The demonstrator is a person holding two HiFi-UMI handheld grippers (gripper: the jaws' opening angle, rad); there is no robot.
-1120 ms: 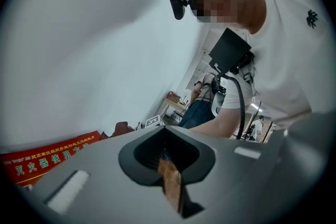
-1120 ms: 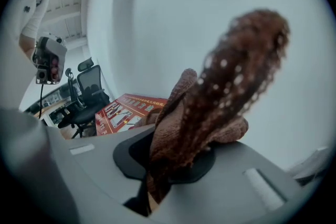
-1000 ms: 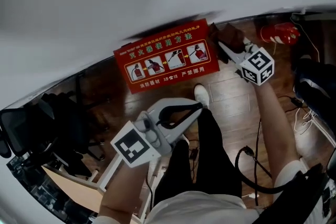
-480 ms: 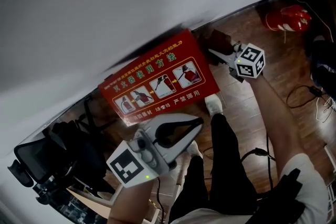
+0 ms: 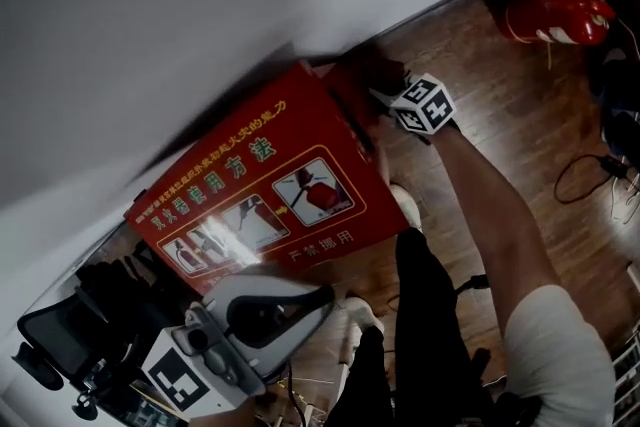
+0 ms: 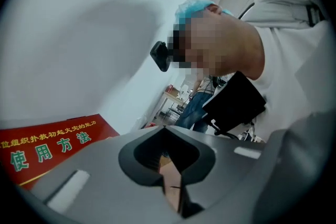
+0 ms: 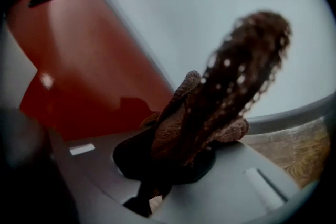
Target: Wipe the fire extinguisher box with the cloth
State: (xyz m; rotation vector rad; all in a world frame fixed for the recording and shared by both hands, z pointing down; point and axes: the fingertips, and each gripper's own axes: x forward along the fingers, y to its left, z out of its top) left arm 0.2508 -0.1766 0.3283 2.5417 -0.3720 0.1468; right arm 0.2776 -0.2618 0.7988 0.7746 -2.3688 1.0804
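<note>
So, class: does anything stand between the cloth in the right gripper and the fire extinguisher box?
Nothing visible does. The right gripper is shut on the cloth, and the red fire extinguisher box stands close beside it, its side open to the cloth.

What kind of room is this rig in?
Probably an office or lab room: wood-plank floor, plain white wall with a red fire extinguisher box by it, and a black office chair nearby.

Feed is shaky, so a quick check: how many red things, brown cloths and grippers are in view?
Red things: 2 (fire extinguisher box, red object on the floor)
Brown cloths: 1 (cloth)
Grippers: 2 (left gripper shut, right gripper shut on the cloth)
Total: 5
</note>
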